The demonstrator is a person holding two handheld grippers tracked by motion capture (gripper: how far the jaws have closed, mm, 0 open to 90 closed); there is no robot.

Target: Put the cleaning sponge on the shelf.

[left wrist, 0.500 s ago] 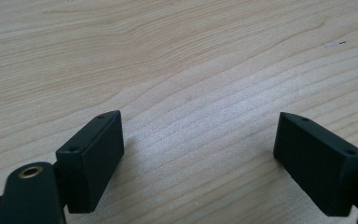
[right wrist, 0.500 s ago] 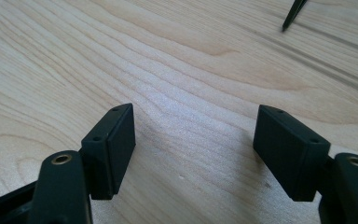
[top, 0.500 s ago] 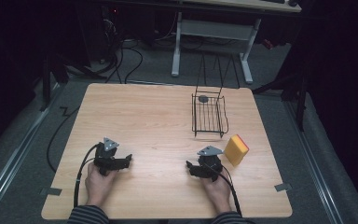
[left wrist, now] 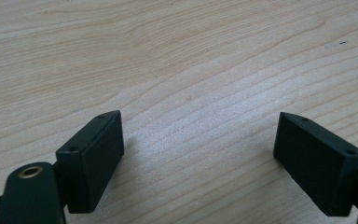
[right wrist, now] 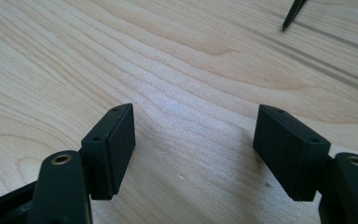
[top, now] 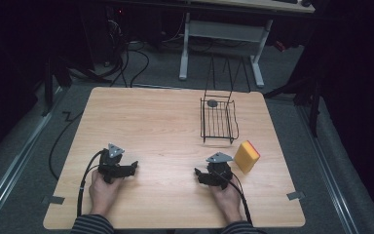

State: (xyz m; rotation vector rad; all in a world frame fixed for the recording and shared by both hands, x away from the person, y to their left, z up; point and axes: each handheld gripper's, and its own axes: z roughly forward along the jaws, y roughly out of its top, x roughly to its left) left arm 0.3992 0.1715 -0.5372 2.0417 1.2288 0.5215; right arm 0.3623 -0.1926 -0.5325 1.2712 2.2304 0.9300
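Compared with half a second before, nothing has moved, so the work has not begun. The left tool and the right tool rest on the light wooden desk, both wide and empty. The yellow block sponge with orange top lies just beside the right tool, near the black wire basket.
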